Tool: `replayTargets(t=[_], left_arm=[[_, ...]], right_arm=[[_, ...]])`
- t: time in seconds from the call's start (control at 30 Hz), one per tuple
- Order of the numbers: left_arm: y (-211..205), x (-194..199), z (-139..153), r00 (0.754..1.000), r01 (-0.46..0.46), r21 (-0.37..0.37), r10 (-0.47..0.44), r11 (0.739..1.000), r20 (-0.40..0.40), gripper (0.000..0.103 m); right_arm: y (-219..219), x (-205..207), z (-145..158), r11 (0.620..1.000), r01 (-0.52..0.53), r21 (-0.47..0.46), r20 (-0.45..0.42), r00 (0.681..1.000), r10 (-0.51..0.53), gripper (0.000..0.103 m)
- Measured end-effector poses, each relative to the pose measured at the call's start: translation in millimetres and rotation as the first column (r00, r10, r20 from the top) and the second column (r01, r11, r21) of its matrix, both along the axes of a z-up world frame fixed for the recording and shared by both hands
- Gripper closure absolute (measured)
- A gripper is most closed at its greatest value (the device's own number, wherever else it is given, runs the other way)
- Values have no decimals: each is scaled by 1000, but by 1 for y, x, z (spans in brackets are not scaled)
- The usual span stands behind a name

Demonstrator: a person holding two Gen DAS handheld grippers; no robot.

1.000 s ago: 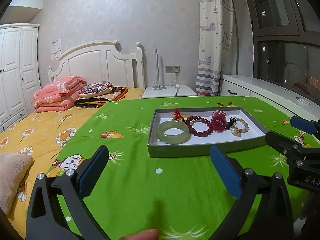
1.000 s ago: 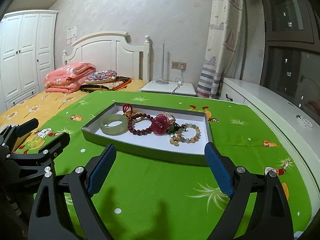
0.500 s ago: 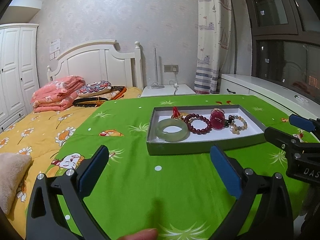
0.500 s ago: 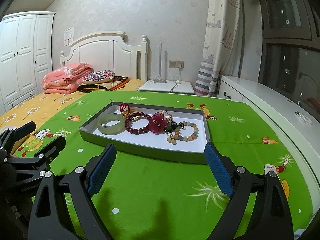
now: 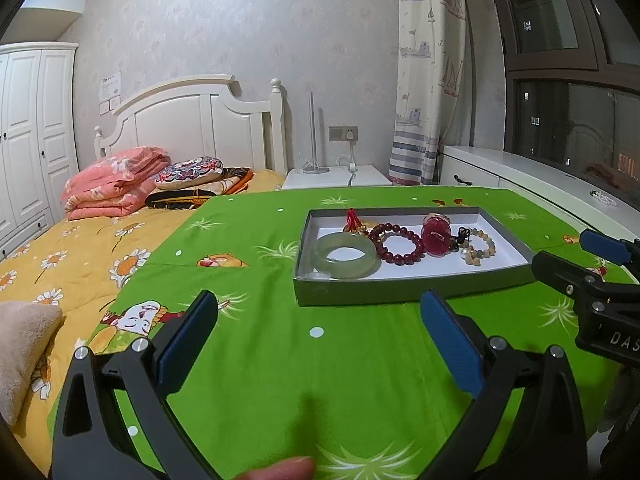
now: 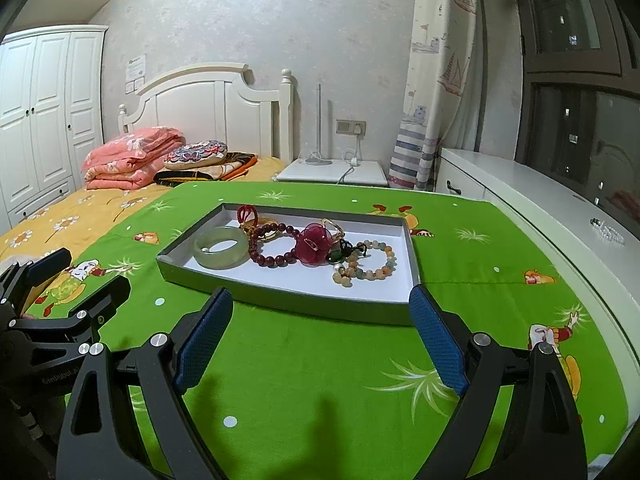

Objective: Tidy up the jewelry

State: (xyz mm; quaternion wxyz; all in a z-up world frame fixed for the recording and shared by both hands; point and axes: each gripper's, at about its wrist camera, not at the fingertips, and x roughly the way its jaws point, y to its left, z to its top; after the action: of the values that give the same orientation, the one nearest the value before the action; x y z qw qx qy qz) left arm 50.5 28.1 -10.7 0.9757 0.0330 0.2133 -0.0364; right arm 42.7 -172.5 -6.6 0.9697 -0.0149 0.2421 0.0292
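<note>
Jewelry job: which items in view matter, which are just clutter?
Job: grey tray, green bangle, dark red bead bracelet, red flower piece, pale bead bracelet, both open grippers.

Clutter: folded pink quilt, patterned pillow, nightstand.

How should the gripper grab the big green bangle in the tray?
The green bangle lies flat at the tray's left end. Probably come from above, one finger inside the hole, one outside, pinching the left band, away from the red bead bracelet touching its right.

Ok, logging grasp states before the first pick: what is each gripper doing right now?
Left gripper: open, holding nothing, short of the tray.
Right gripper: open, holding nothing.
</note>
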Motion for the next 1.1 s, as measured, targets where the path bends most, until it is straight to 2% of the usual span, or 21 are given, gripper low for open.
replayTargets(t=[1.1], left_arm=[[-1, -2, -4, 1000, -13, -7, 13, 1000, -2, 5]], right_arm=[[1, 1, -2, 1000, 6, 6, 2, 1000, -6, 19]])
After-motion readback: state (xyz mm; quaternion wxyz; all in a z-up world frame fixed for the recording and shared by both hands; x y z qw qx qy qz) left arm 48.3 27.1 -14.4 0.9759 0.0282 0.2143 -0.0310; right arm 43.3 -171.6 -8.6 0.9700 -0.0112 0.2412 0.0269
